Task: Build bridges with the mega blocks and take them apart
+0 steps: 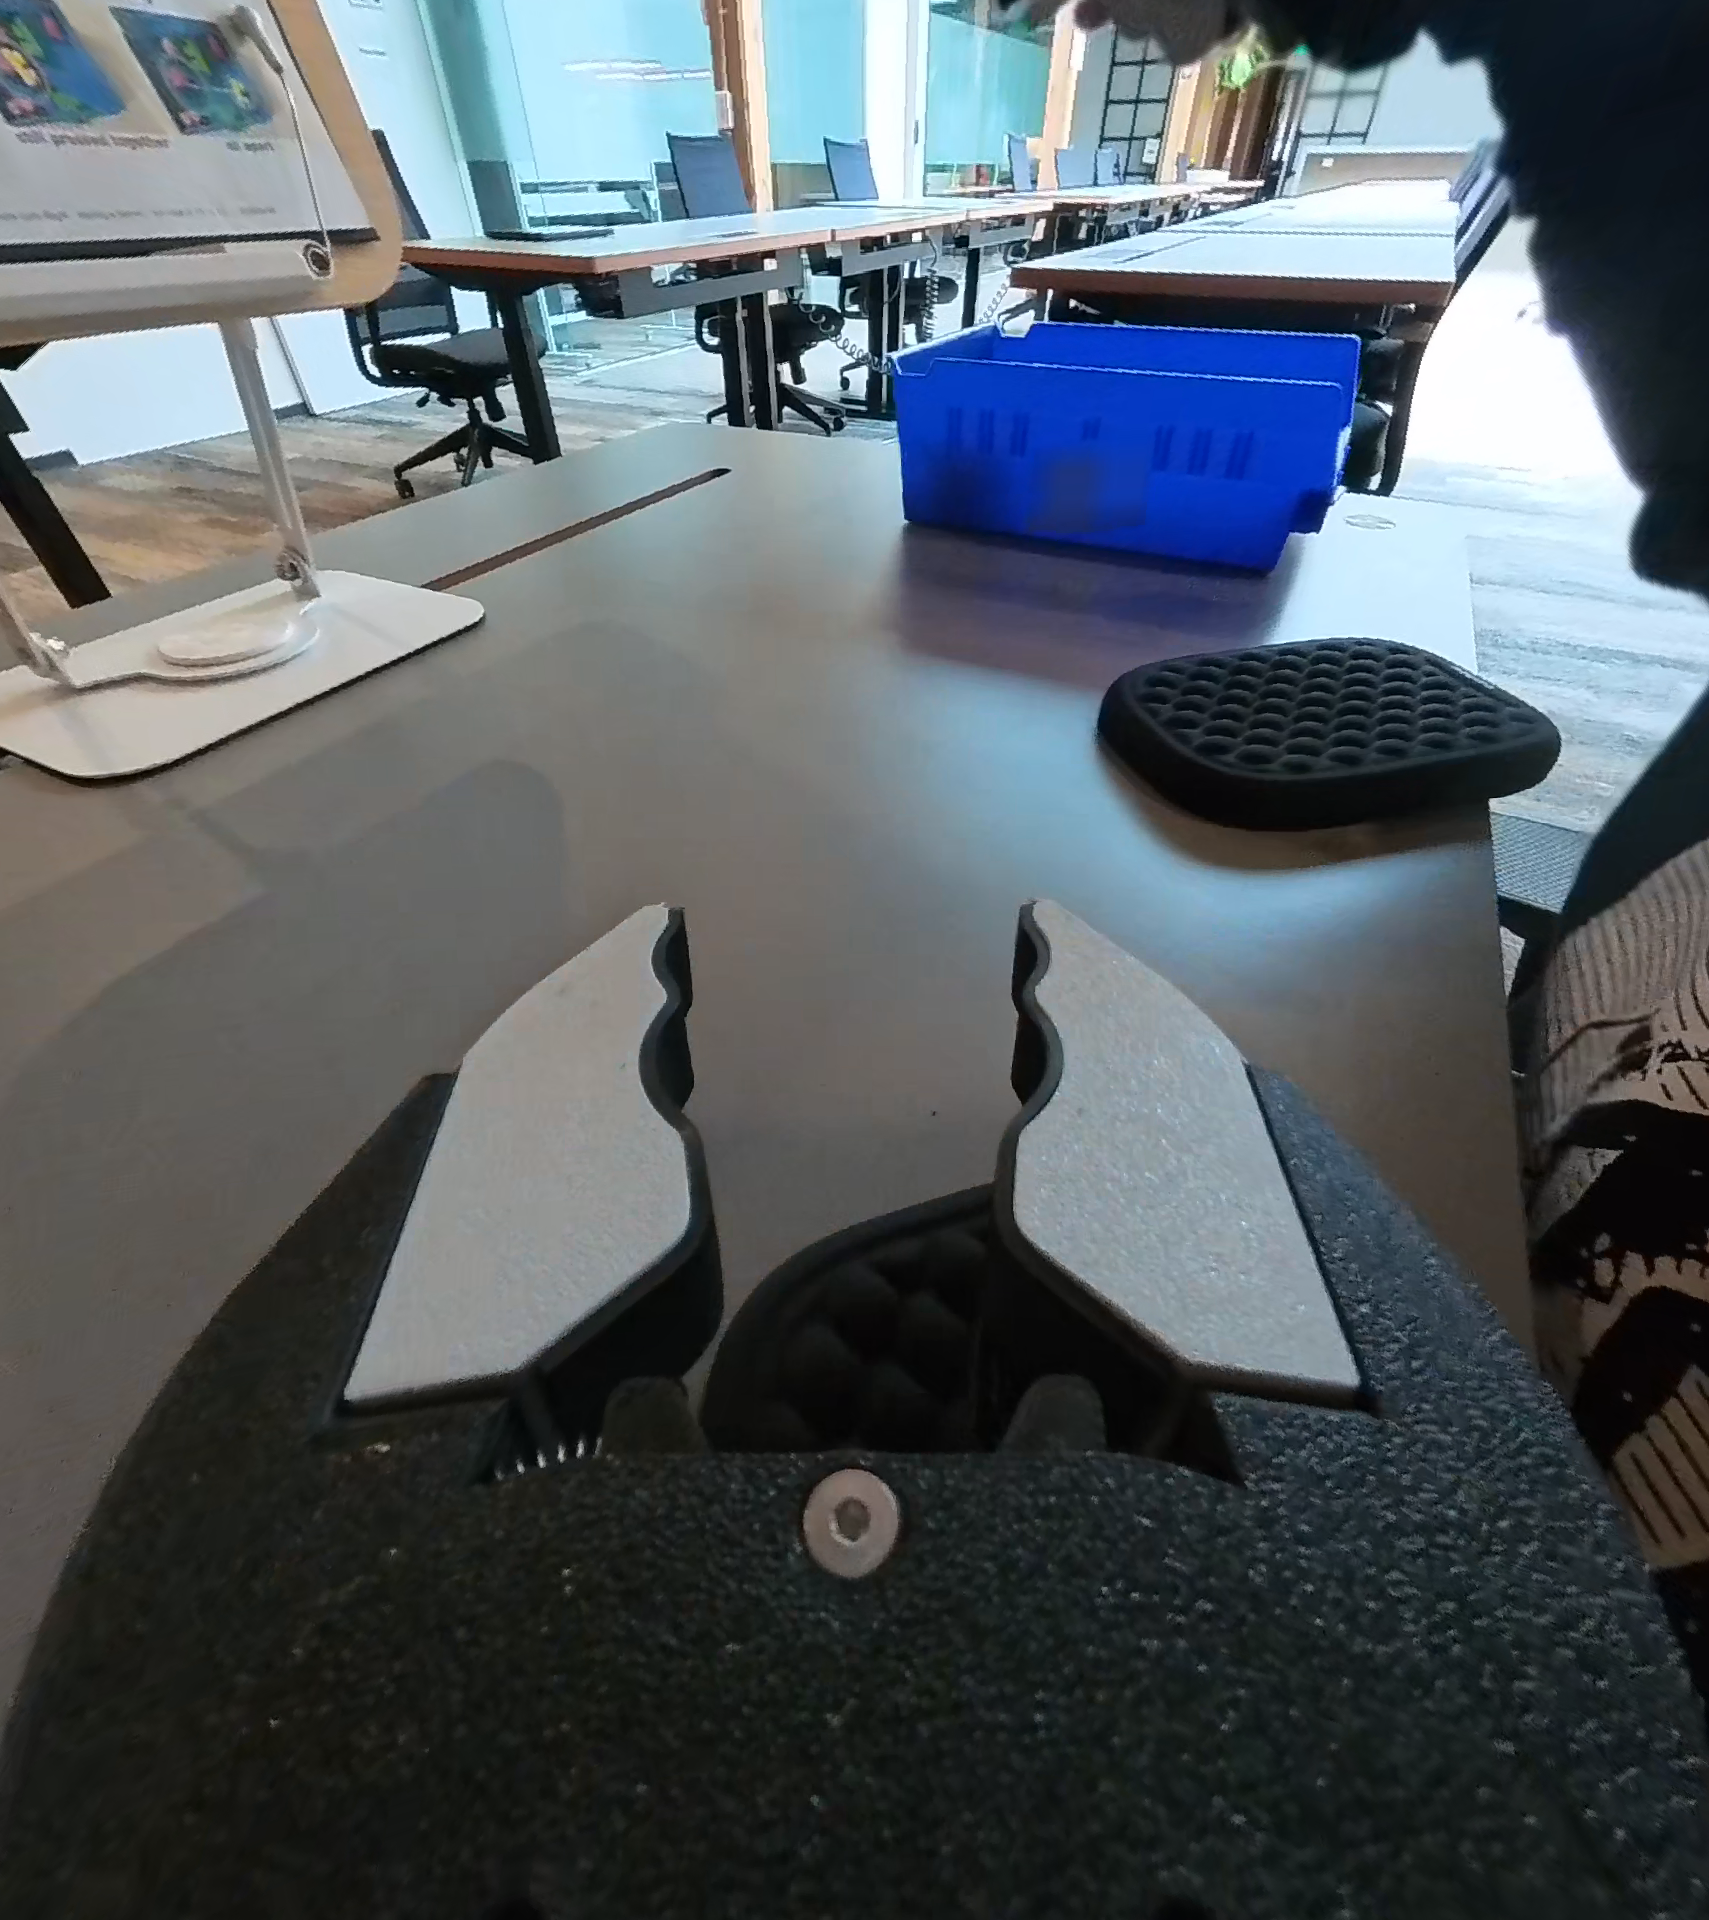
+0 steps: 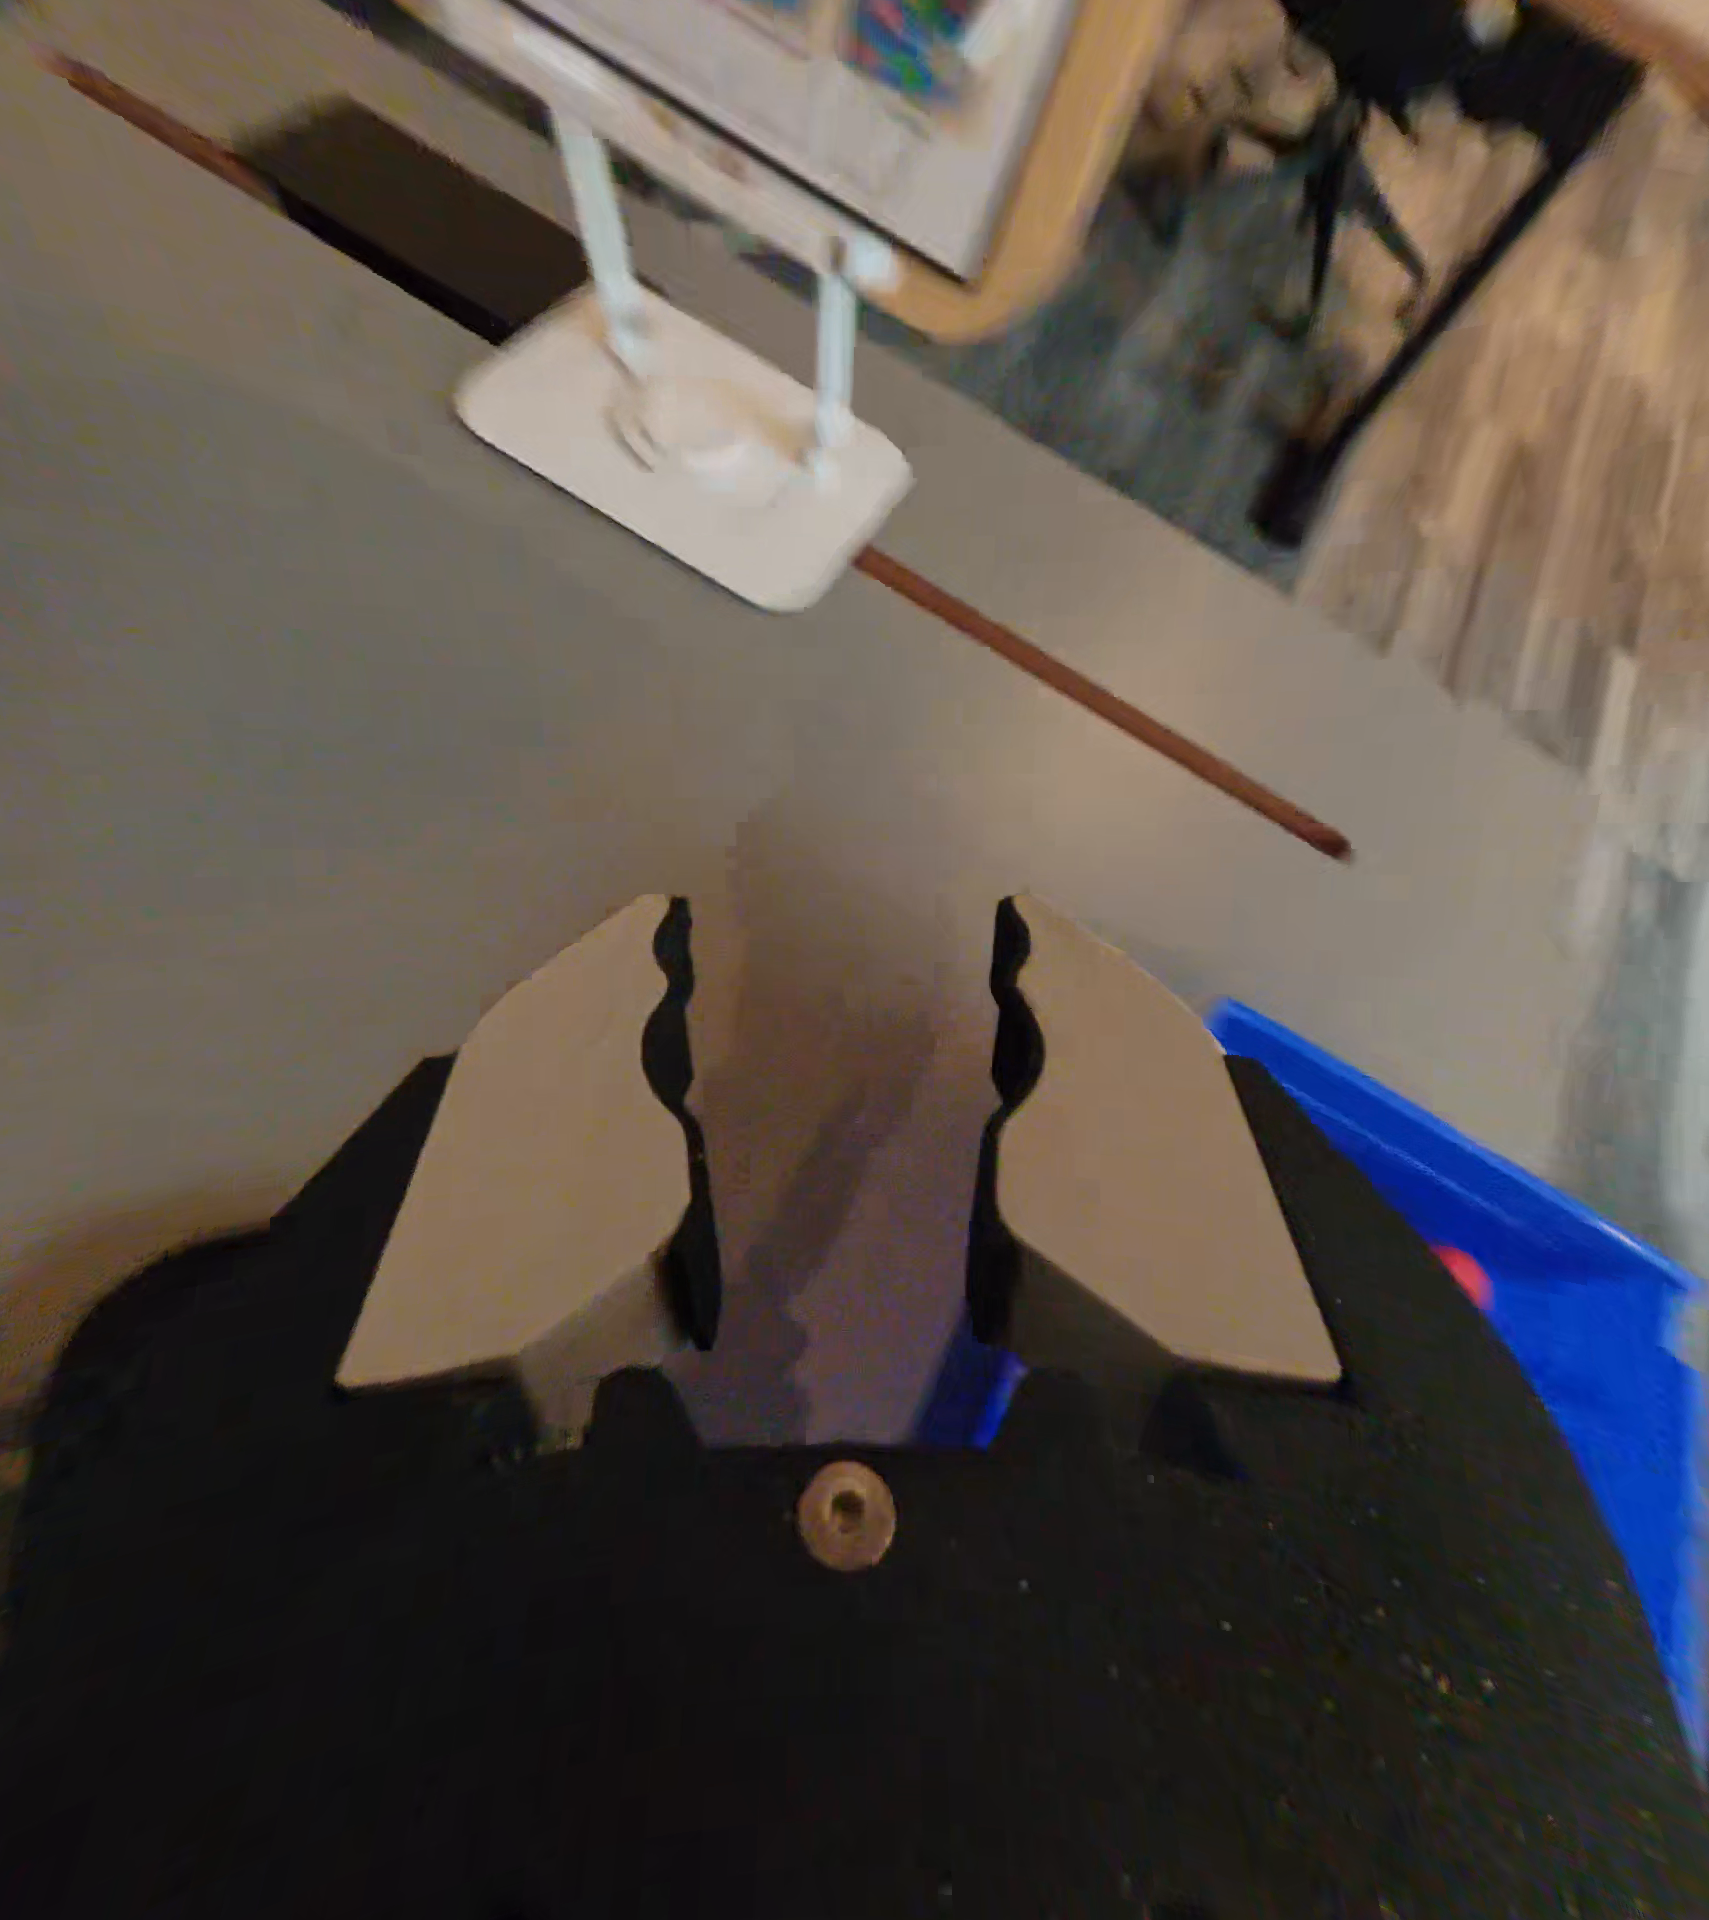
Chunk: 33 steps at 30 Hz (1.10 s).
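A grey bench point(image 1: 777, 665) with a narrow brown slot point(image 1: 580, 530) stands in an open office. Behind it run rows of long desks point(image 1: 704, 244) with black wheeled chairs point(image 1: 434, 364), glass partitions point(image 1: 611, 94) at the back, wood-look plank flooring point(image 2: 1556, 540), and bright daylight from the right.

From my left gripper's camera, the desk point(image 1: 725, 727) stretches ahead of me. A stand point(image 1: 206, 665) sits on it to the far left, carrying a sheet of pictures point(image 1: 102, 114) above. A bin point(image 1: 1120, 447) rests near the far edge, right of centre. A perforated pad point(image 1: 1328, 727) lies nearer me, at the right edge. Behind the desk run rows of tables point(image 1: 725, 239) and chairs point(image 1: 434, 353). On my right camera, the bin point(image 2: 1556, 1299) lies low right, the stand point(image 2: 684, 457) ahead
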Each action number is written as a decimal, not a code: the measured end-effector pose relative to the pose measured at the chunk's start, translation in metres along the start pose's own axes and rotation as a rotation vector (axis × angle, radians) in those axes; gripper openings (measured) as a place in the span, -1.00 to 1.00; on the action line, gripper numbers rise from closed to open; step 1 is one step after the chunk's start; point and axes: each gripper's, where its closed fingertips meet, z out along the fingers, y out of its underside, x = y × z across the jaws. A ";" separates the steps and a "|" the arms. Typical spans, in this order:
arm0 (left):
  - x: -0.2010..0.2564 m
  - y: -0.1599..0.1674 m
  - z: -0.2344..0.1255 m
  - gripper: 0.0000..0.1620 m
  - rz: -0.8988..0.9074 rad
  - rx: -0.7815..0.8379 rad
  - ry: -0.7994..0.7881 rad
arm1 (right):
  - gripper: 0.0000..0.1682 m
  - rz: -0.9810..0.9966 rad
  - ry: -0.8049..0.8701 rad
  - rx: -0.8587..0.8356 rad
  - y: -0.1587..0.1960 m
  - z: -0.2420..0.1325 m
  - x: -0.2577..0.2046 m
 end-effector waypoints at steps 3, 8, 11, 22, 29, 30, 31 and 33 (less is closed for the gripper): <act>-0.002 -0.001 0.000 -0.26 -0.009 0.002 -0.006 | -0.36 0.009 -0.095 0.161 -0.005 0.002 -0.063; -0.009 -0.012 -0.006 -0.27 -0.024 0.044 -0.054 | -0.38 0.032 -0.167 0.340 0.006 0.031 -0.135; -0.018 -0.032 -0.023 -0.27 -0.013 0.063 -0.113 | -0.40 0.020 -0.186 0.485 0.007 0.051 -0.162; -0.138 -0.092 -0.213 -0.34 0.052 -0.323 -0.754 | -0.50 0.196 -0.270 0.571 0.030 0.071 -0.161; -0.176 -0.012 -0.276 -0.32 -0.181 -0.792 -0.740 | -0.52 0.230 -0.282 0.583 0.029 0.067 -0.157; -0.176 0.002 -0.279 -0.33 -0.196 -0.863 -0.715 | -0.52 0.222 -0.280 0.582 0.029 0.067 -0.158; -0.177 0.016 -0.282 -0.34 -0.199 -0.933 -0.688 | -0.52 0.214 -0.281 0.582 0.029 0.067 -0.159; -0.177 0.039 -0.287 -0.38 -0.187 -1.046 -0.618 | -0.52 0.211 -0.284 0.585 0.028 0.066 -0.160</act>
